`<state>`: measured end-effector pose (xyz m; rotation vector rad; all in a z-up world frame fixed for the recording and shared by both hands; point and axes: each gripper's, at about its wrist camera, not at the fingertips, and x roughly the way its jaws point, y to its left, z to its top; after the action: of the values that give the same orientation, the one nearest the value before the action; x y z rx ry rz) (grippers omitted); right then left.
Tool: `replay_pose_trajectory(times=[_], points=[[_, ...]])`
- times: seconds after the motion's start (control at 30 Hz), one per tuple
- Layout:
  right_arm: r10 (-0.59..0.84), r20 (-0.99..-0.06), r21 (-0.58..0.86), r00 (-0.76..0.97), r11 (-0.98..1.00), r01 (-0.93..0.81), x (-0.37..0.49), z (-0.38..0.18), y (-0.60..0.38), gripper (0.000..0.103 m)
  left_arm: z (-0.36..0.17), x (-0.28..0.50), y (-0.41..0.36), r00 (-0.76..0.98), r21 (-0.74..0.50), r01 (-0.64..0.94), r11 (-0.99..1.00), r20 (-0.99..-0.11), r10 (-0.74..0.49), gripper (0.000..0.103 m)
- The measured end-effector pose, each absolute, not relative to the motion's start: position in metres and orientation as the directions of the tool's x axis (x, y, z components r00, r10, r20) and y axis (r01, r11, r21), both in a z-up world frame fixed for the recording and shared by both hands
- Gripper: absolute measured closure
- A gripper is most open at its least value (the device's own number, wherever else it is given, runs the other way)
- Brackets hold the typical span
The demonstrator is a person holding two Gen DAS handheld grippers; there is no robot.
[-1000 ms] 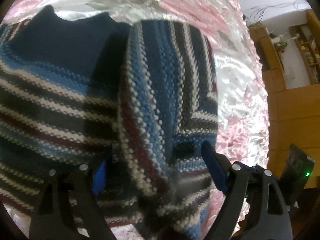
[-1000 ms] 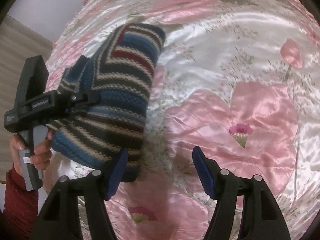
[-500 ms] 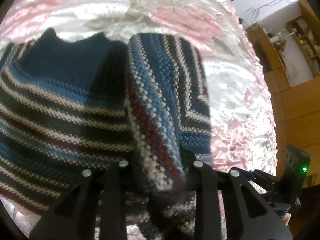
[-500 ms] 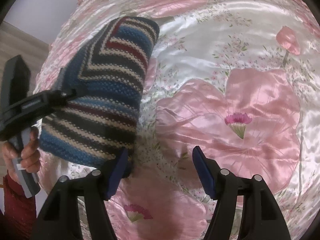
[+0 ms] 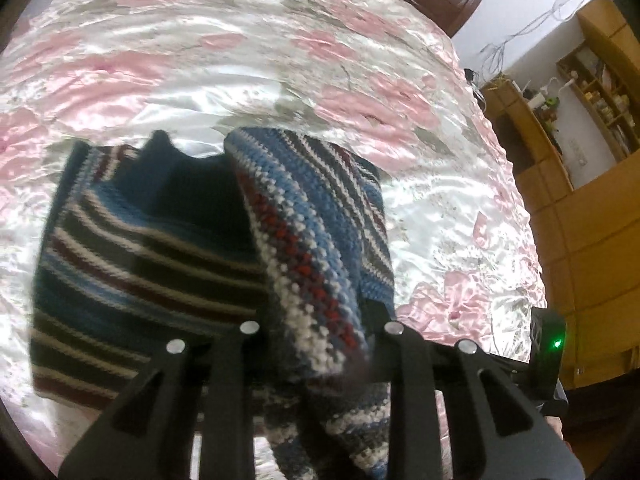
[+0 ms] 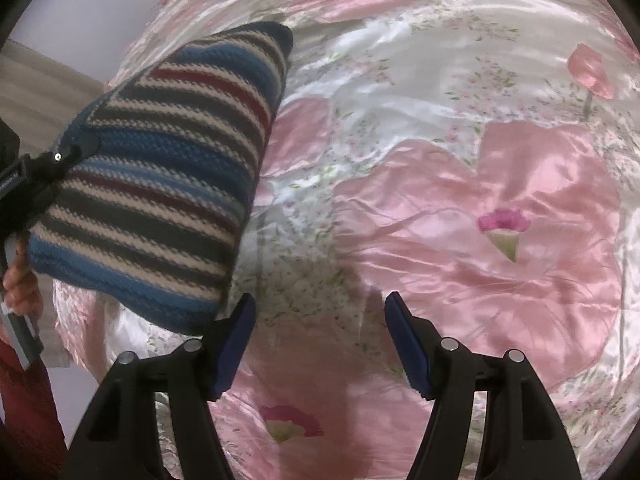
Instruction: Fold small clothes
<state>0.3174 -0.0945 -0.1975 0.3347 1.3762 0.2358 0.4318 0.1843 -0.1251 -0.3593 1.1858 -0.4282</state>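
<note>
Left hand-held gripper point(image 5: 316, 344): fingers drawn in tight on a bunched fold of the striped knit sweater point(image 5: 132, 256), at the lower centre of the left wrist view. Right hand-held gripper point(image 6: 320, 340): blue pads spread wide, nothing between them, above bare bedspread point(image 6: 500, 208).

Sweater position: most of it lies on the satin bedspread at centre left of the left wrist view, dark neckline toward the top of frame. The pinched part rises from it as a thick ridge toward the lens. In the right wrist view it fills the upper left, lifted off the bed on its near side.

Handling, as judged: chunky knit, soft, limp, light but bulky. It will sag and drape from any single hold, and stretch if dragged. The knit surface should grip pads well; the satin beneath looks slick, so the garment may slide when pulled.

Where to hold: an edge or corner, through both layers, rather than mid-panel. The free right gripper would do well at the opposite hem corner, so the fold stays square.
</note>
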Motion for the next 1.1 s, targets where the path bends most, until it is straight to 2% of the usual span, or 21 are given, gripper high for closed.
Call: replay_pose_trajectory(times=[0.13,0.37,0.57,0.87,0.97,1.1], points=[[0.356,-0.919,0.362,0.171,0.932,0.007,0.318,-0.199,-0.085,0.035,-0.118,0.436,0.228,0.330,-0.475,0.108,0.873,-0.812,-0.482,0.079],[0.363,-0.919,0.367,0.155,0.930,-0.005,0.322,-0.206,-0.071,0.035,-0.106,0.446,0.309,0.378,-0.377,0.055,0.924,-0.849,-0.369,0.079],[0.373,-0.917,0.372,0.138,0.927,-0.035,0.327,-0.208,-0.047,0.035,-0.165,0.450,0.334,0.267,-0.376,0.012,0.926,-0.892,-0.365,0.078],[0.392,-0.911,0.385,0.128,0.920,-0.078,0.331,-0.198,-0.018,0.034,-0.201,0.448,0.321,0.245,-0.450,0.017,0.893,-0.864,-0.440,0.077],[0.413,-0.900,0.403,0.136,0.910,-0.099,0.336,-0.190,-0.005,0.031,-0.197,0.441,0.333,0.238,-0.476,0.009,0.879,-0.853,-0.465,0.073],[0.451,-0.885,0.441,0.120,0.892,-0.095,0.343,-0.185,0.011,0.029,-0.178,0.421,0.340,0.244,-0.437,0.039,0.899,-0.868,-0.432,0.058]])
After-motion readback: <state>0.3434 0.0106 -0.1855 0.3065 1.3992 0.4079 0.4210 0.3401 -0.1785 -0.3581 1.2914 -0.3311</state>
